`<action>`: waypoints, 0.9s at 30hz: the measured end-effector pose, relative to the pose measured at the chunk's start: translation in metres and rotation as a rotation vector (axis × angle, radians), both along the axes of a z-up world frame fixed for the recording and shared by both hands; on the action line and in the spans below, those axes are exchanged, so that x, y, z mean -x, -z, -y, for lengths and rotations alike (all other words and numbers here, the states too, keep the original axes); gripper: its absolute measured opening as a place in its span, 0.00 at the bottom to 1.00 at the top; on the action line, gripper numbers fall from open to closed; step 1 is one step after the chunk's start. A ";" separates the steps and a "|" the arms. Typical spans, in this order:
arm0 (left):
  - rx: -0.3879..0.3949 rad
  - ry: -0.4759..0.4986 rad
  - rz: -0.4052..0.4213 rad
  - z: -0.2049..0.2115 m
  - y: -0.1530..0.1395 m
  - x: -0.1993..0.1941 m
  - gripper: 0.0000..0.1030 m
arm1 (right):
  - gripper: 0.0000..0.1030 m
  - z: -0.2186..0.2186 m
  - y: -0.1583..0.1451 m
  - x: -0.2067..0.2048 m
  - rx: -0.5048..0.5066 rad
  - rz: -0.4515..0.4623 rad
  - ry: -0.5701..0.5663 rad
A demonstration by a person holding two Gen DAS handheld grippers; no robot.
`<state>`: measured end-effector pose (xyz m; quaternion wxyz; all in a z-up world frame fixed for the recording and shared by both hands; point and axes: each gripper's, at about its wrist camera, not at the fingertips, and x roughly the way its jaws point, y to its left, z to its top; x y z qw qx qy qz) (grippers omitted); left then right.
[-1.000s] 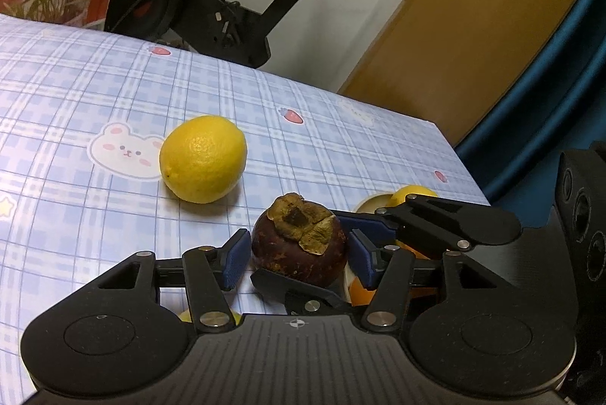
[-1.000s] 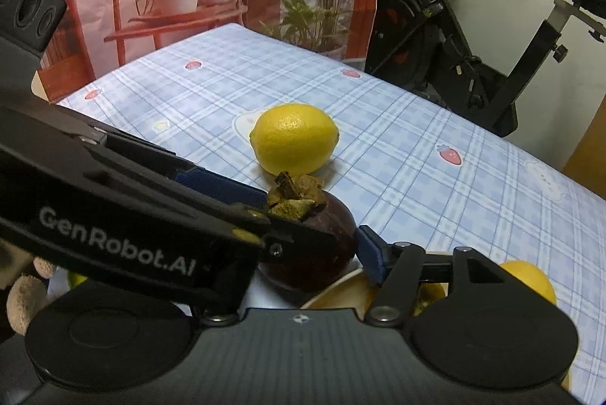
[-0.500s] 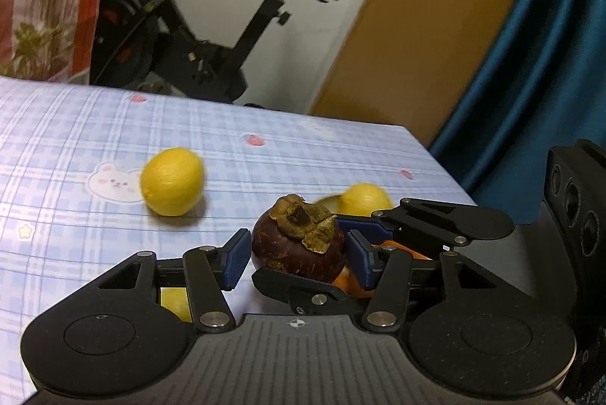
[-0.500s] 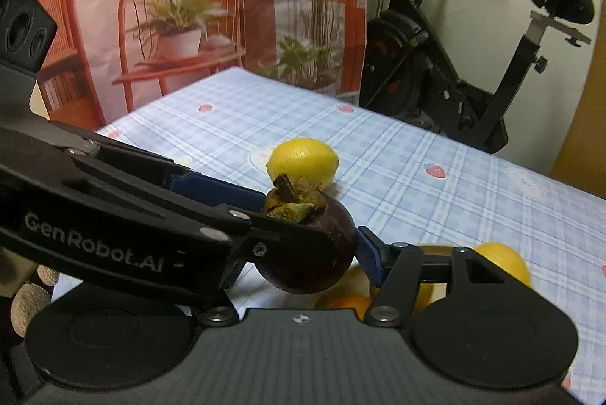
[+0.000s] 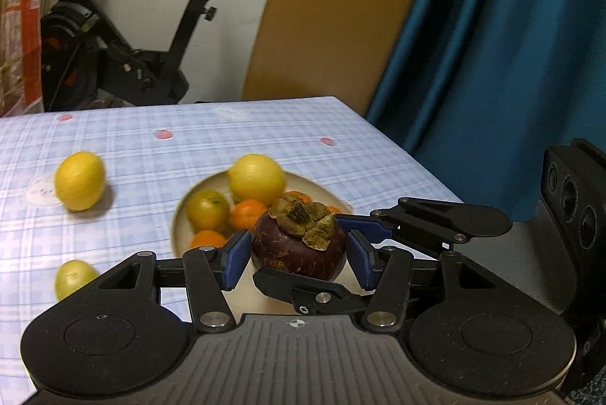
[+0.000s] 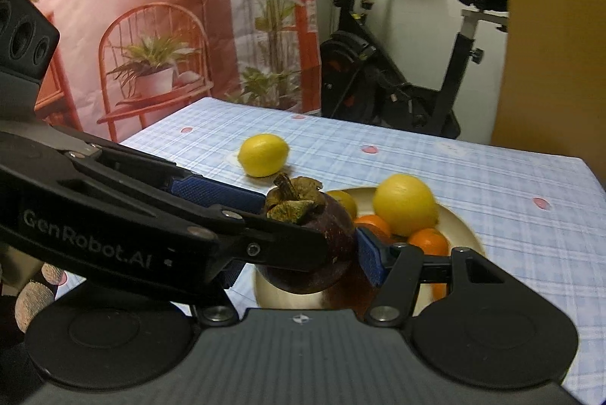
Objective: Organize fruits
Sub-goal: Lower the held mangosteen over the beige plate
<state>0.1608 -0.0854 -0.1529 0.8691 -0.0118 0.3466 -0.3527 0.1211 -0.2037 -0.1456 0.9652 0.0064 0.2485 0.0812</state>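
Note:
A dark purple mangosteen (image 5: pixel 299 246) with a dry brown cap hangs above the near part of a cream plate (image 5: pixel 181 215). Both grippers hold it crosswise. My left gripper (image 5: pixel 298 261) has its blue pads against the fruit's left and right sides. In the left wrist view the right gripper's fingers (image 5: pixel 416 215) reach in from the right, one behind the fruit and one in front of it. In the right wrist view my right gripper (image 6: pixel 299 268) is shut on the mangosteen (image 6: pixel 325 242); its left pad is mostly hidden behind the left gripper's fingers (image 6: pixel 212 193).
The plate (image 6: pixel 466 230) holds a lemon (image 6: pixel 405 204), several oranges (image 6: pixel 428 242) and a yellow-green fruit (image 5: pixel 208 210). Another lemon (image 5: pixel 79 185) and a small yellow-green fruit (image 5: pixel 74 278) lie on the blue checked tablecloth. An exercise bike stands beyond the table's far edge; a blue curtain hangs right.
Both grippers carried the mangosteen up and to the right, away from the loose lemon. The plate of fruit has come into view beneath and behind it.

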 end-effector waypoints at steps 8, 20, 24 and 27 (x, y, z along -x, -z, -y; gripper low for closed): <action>-0.044 0.067 -0.036 0.032 0.015 0.000 0.56 | 0.60 0.028 0.011 0.023 -0.053 -0.018 0.061; -0.083 0.092 -0.058 0.061 0.033 -0.010 0.56 | 0.61 0.049 0.031 0.027 -0.061 -0.043 0.107; -0.091 0.093 -0.060 0.063 0.036 -0.011 0.56 | 0.61 0.051 0.039 0.026 -0.065 -0.047 0.107; -0.092 0.092 -0.069 0.064 0.037 -0.013 0.56 | 0.61 0.050 0.040 0.025 -0.049 -0.042 0.102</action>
